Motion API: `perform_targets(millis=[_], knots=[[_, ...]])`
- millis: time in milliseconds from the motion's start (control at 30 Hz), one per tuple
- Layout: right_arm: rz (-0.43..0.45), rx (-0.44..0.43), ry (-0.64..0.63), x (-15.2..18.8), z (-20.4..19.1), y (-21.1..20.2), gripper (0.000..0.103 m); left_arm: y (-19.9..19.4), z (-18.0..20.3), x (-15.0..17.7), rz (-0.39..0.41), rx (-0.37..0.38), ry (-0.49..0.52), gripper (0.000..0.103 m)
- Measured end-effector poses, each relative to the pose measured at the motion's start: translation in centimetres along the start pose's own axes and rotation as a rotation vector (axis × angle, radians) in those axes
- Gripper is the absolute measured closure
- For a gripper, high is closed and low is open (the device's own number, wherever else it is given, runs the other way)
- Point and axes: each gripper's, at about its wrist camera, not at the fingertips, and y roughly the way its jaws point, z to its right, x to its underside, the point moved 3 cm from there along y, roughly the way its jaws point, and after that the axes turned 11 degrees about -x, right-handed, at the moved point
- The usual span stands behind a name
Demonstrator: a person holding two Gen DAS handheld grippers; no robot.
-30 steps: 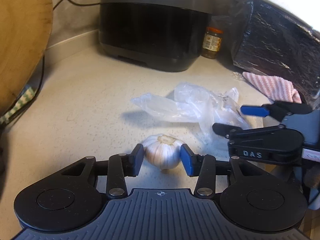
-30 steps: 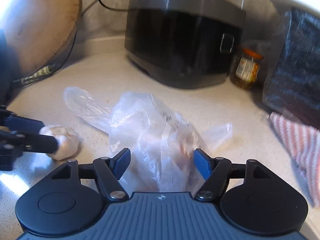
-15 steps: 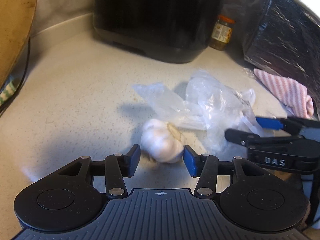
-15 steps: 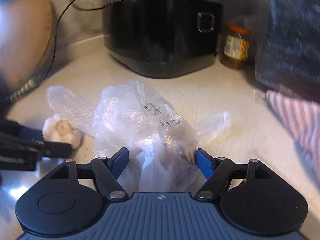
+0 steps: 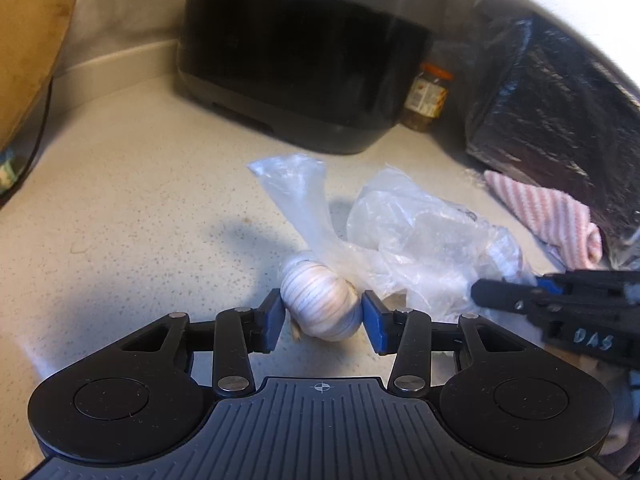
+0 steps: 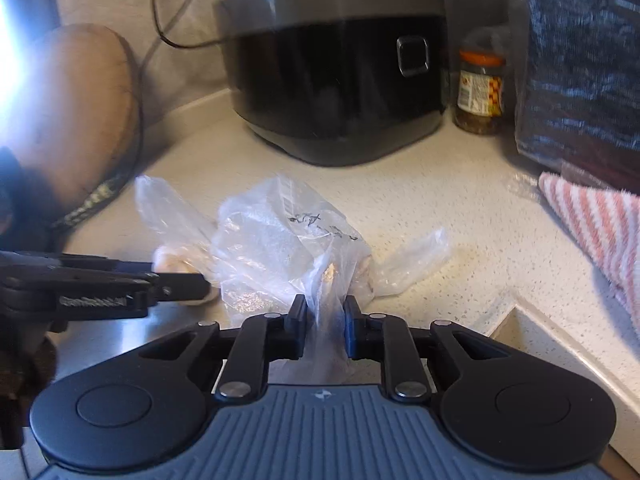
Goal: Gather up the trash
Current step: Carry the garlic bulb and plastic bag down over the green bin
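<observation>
A white garlic bulb [image 5: 320, 304] sits between the blue pads of my left gripper [image 5: 322, 320], which touch it on both sides just above the speckled counter [image 5: 140, 200]. A crumpled clear plastic bag [image 5: 420, 248] lies right behind the bulb. In the right wrist view my right gripper [image 6: 325, 320] is closing, its pads pinching a bunched fold of the bag [image 6: 280, 240]. My left gripper [image 6: 180, 280] reaches in from the left there, with the garlic [image 6: 172, 260] half hidden behind it and the bag.
A black cooker [image 5: 304, 60] stands at the back, with a small orange-lidded jar [image 5: 428, 96] beside it. On the right are a dark shiny bag [image 5: 560, 100] and a pink striped cloth [image 5: 548, 212]. A wooden board [image 5: 28, 40] leans at the left. The counter steps down [image 6: 540, 332] at the front right.
The right gripper's jaws went from wide apart around the bag to pinched on a fold of it. The bag bunched up toward the garlic. The garlic rolled between the left pads.
</observation>
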Motion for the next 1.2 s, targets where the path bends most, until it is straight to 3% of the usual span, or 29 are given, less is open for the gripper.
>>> perform_targets(millis=[200,367,467,600,800,933,1100,1200], knots=[[0.063,-0.043,-0.016,0.1,-1.1,-4.7,0.085,-4.2,1.6,1.6,0.036,0.036,0.031,0.056],[0.107,-0.035,-0.001,1.5,-1.1,-9.2,0.085,-8.6,4.6,3.8,0.039,0.153,0.080,0.056],[0.139,0.013,0.040,3.5,-0.1,-12.5,0.085,-10.1,7.7,5.6,-0.009,0.255,0.137,0.056],[0.141,0.147,0.144,7.1,3.5,-15.9,0.085,-10.3,12.5,7.8,-0.084,0.366,0.203,0.056],[0.058,0.281,0.349,15.6,9.8,-18.3,0.085,-5.5,19.0,13.5,-0.289,0.415,0.259,0.056],[-0.025,0.322,0.461,21.4,13.0,-17.7,0.085,0.5,22.1,18.9,-0.419,0.301,0.288,0.056],[-0.134,0.285,0.607,27.8,16.9,-14.5,0.085,10.9,23.8,26.2,-0.598,0.177,0.290,0.056],[-0.194,0.247,0.638,30.5,18.6,-11.5,0.085,16.5,23.5,29.2,-0.649,0.128,0.249,0.056]])
